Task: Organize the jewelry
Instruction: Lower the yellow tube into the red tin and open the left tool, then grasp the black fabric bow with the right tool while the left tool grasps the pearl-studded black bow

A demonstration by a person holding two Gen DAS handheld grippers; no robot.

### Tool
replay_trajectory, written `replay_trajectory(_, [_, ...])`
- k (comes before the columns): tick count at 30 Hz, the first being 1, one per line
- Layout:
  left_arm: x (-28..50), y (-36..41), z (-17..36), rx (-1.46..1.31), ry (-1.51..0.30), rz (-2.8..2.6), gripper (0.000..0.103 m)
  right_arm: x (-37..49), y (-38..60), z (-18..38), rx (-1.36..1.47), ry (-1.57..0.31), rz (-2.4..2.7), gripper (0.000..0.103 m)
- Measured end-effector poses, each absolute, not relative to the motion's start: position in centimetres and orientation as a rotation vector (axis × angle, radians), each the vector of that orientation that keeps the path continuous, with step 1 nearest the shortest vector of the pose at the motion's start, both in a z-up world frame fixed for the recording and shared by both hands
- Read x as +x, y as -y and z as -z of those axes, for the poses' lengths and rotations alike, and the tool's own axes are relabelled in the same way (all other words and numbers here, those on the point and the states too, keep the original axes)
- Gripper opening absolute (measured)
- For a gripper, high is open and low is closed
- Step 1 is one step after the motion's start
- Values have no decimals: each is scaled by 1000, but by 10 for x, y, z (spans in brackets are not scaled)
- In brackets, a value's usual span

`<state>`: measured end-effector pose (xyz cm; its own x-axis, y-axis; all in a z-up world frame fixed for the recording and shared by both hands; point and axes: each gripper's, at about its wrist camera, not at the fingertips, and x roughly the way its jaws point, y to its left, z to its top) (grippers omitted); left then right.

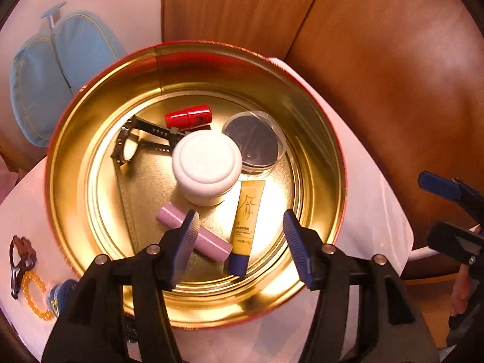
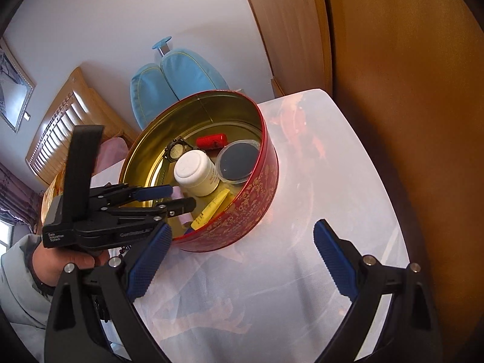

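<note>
**Left gripper open over the round tin, right gripper open beside it**

In the left wrist view, the left gripper (image 1: 242, 227) hangs above the round tin (image 1: 320, 139), which has a gold inside and a red outside. Its jaws stand apart and nothing is pressed between the blue pads. Below them, on the tin floor, lie a pink tube (image 1: 208, 240) and a yellow tube with a blue cap (image 1: 246, 211), touching each other at their lower ends. A white jar (image 1: 207, 163) stands in the middle of the tin. Behind it are a red cylinder (image 1: 188, 116), a dark wristwatch (image 1: 133, 142) and a round clear case with a dark inside (image 1: 254, 142). Outside the tin, at the left on the white cloth (image 1: 375, 211), lie an orange bead bracelet (image 1: 34, 295) and a dark hair clip (image 1: 21, 257). The right gripper (image 1: 447, 211) shows at the right edge.

In the right wrist view, the right gripper (image 2: 242, 260) is over the bare white cloth (image 2: 317, 272), near the tin (image 2: 257, 205) but apart from it. Its jaws are wide apart and hold nothing. The left gripper (image 2: 175, 196), carried by a hand (image 2: 69, 263), reaches over the tin's near rim, with its fingers apart. The white jar (image 2: 193, 171), the red cylinder (image 2: 210, 140), the watch (image 2: 175, 149), the clear case (image 2: 237, 160) and the yellow tube (image 2: 211, 208) are all inside the tin. A blue cushion (image 2: 178, 84) stands behind it.
</note>
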<state>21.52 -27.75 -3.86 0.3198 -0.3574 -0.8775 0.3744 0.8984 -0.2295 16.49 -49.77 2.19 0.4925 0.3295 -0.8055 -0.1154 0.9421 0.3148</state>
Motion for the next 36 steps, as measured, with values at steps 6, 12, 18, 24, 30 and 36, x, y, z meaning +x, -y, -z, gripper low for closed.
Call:
replay_trajectory(6, [146, 202, 8, -185, -1022, 398, 78, 161, 470, -29, 170, -1021, -380, 96])
replay_trajectory(12, [68, 110, 2, -320, -1001, 84, 79, 152, 404, -28, 71, -1020, -596, 96])
replay_trajectory(18, [-19, 38, 14, -436, -1033, -213, 79, 130, 319, -16, -22, -1053, -805, 96])
replay_trajectory(24, [-70, -9, 35, -475, -1070, -309, 79, 99, 255, -7, -137, -1087, -900, 96])
replay_trajectory(30, [-65, -24, 65, -416, -1122, -228, 79, 79, 218, 1, -158, -1130, -847, 96])
replay_trajectory(36, [-47, -19, 85, -428, -1147, -165, 79, 63, 196, 10, -214, -1172, -795, 96])
